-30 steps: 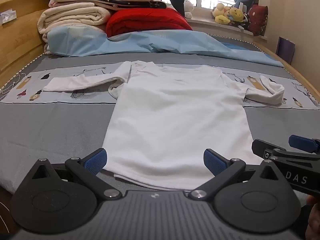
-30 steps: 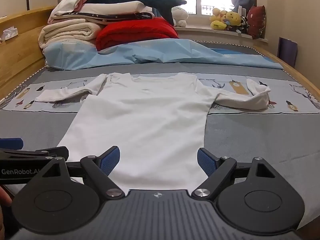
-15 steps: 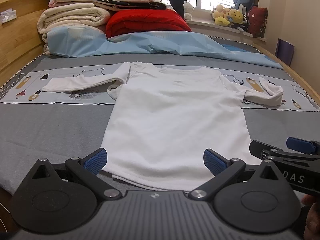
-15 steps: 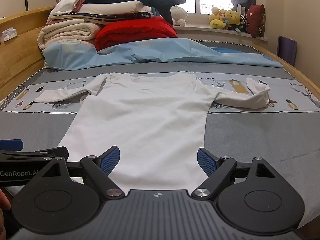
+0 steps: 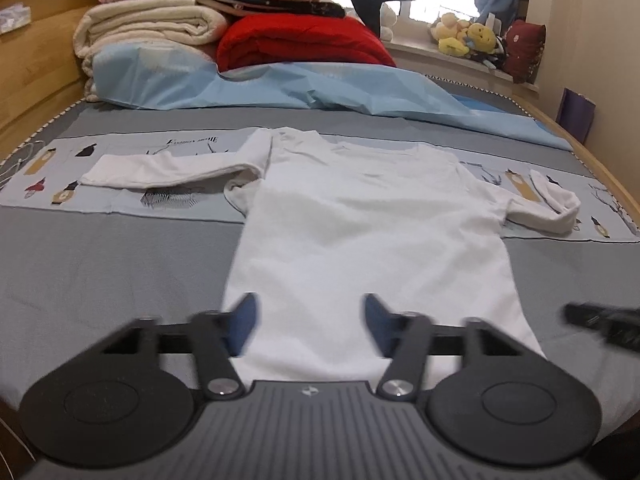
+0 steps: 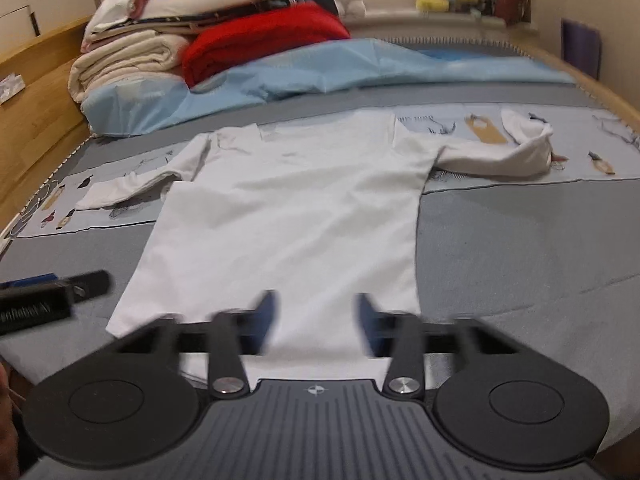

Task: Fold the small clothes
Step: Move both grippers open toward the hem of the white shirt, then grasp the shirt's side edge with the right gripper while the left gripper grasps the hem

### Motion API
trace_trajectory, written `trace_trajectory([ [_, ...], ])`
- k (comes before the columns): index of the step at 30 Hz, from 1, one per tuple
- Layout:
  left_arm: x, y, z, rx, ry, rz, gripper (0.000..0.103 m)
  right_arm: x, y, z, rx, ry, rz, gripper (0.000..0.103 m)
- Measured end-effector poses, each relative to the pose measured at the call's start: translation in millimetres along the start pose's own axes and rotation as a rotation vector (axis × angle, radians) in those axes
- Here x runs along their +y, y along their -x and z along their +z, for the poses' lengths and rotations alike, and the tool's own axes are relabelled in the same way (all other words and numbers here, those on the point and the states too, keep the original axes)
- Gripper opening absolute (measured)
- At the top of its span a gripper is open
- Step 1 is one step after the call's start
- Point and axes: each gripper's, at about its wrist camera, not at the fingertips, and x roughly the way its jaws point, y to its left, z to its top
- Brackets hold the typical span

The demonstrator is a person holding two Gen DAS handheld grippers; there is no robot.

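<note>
White long-sleeved shirt (image 5: 372, 236) lies flat on the grey bed (image 5: 104, 272), both sleeves spread out sideways. Left gripper (image 5: 306, 326) and right gripper (image 6: 316, 322) hover over its near hem, jaws closing, pads apart with only cloth showing between them

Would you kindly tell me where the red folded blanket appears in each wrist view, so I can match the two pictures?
Left wrist view: the red blanket sits top centre, right of the cream blanket stack.
Right wrist view: the red blanket sits upper left of centre, again right of that stack.
Shared landmark: the white shirt spread on the bed.
</note>
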Motion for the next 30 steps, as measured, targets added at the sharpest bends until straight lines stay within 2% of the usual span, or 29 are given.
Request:
trace_trajectory([
  [1,10,-7,8,-0.005,-0.027,-0.006,0.046,-6,-2,7,-0.002,0.013,-0.019,0.029],
  [3,25,-22,16,-0.012,-0.105,-0.008,0.046,-19,-8,21,-0.018,0.054,-0.042,0.029],
  [5,43,-44,20,0.048,-0.200,0.034,0.046,-31,-21,31,0.004,0.093,-0.042,0.030],
  [6,54,-55,21,0.099,-0.191,0.054,0.046,-38,-30,34,0.035,0.109,-0.031,0.030],
  [7,67,-66,23,0.148,-0.147,0.074,0.046,-44,-38,34,0.070,0.116,-0.026,0.030],
  [8,80,-79,15,0.236,-0.060,0.035,0.046,-50,-49,34,0.120,0.117,-0.029,0.030],
  [9,92,-88,14,0.277,0.007,0.015,0.046,-57,-61,30,0.181,0.100,-0.039,0.030],
  [10,100,-95,17,0.297,0.042,0.012,0.046,-64,-71,28,0.267,0.082,-0.082,0.030],
  [11,104,-99,20,0.296,0.052,0.023,0.046,-69,-81,26,0.311,0.044,-0.097,0.031],
  [14,110,-117,17,0.331,0.130,0.029,0.046,-71,-111,14,0.357,-0.052,-0.051,0.031],
  [16,112,-121,14,0.359,0.169,0.020,0.046,-66,-123,5,0.405,-0.027,-0.075,0.031],
  [17,111,-119,16,0.348,0.166,0.022,0.046,-64,-125,2,0.423,-0.001,-0.090,0.025],
  [18,109,-118,16,0.337,0.158,0.021,0.046,-61,-126,0,0.421,0.023,-0.102,0.006],
  [19,108,-116,18,0.325,0.149,0.021,0.046,-60,-126,-1,0.417,0.038,-0.108,0.004],
  [23,104,-110,16,0.315,0.139,0.042,0.046,-77,-106,6,0.390,-0.022,-0.079,0.003],
  [25,101,-108,17,0.310,0.151,0.032,0.046,-91,-90,11,0.343,-0.051,-0.079,0.003],
  [27,99,-110,19,0.306,0.161,0.017,0.046,-113,-74,18,0.295,-0.095,-0.105,0.003],
  [30,94,-115,21,0.314,0.175,0.010,0.046,-151,-57,23,0.244,-0.143,-0.196,0.003],
])
